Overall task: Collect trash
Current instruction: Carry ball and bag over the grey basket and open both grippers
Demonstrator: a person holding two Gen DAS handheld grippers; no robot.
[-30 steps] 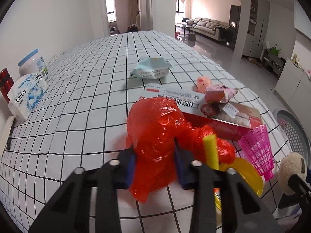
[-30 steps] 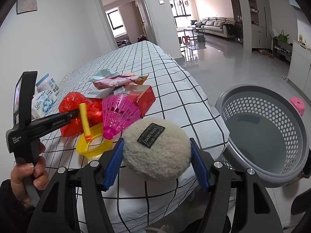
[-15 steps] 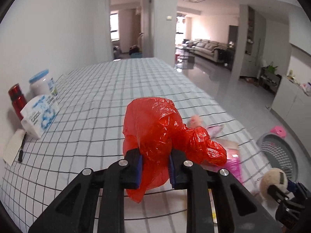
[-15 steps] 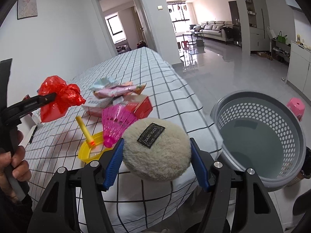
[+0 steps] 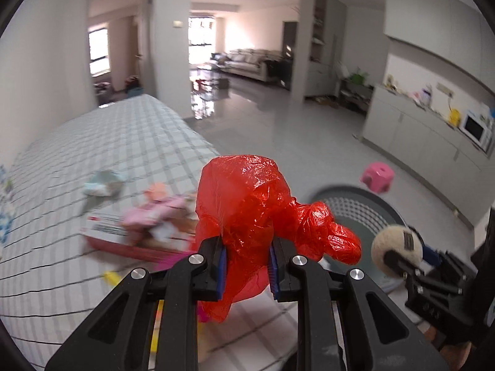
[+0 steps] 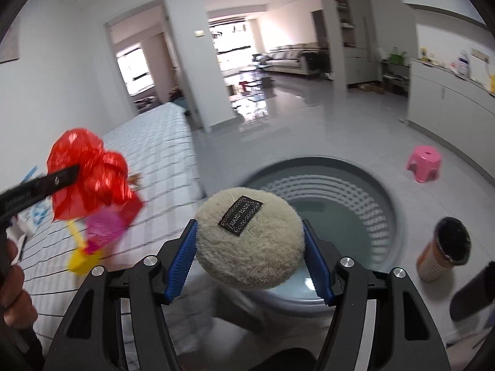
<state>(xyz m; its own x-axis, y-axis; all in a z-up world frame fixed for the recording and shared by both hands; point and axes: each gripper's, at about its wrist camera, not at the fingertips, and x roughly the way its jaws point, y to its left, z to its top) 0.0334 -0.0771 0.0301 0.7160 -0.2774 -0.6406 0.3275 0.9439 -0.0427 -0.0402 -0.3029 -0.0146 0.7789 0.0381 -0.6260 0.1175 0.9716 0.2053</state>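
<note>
My left gripper is shut on a crumpled red plastic bag and holds it in the air above the table's right edge; the bag also shows in the right wrist view. My right gripper is shut on a round beige fluffy pad with a black label, held just before the rim of the grey laundry-style basket on the floor. The pad and basket also show in the left wrist view.
On the checked tablecloth lie a red and white box, pink wrappers, a crumpled pale packet, a pink shuttlecock and a yellow toy. A pink stool and a brown cup stand on the floor.
Both grippers have swung right toward the basket. The red bag has moved from above the table's middle to its right edge; the pad is now at the basket's rim.
</note>
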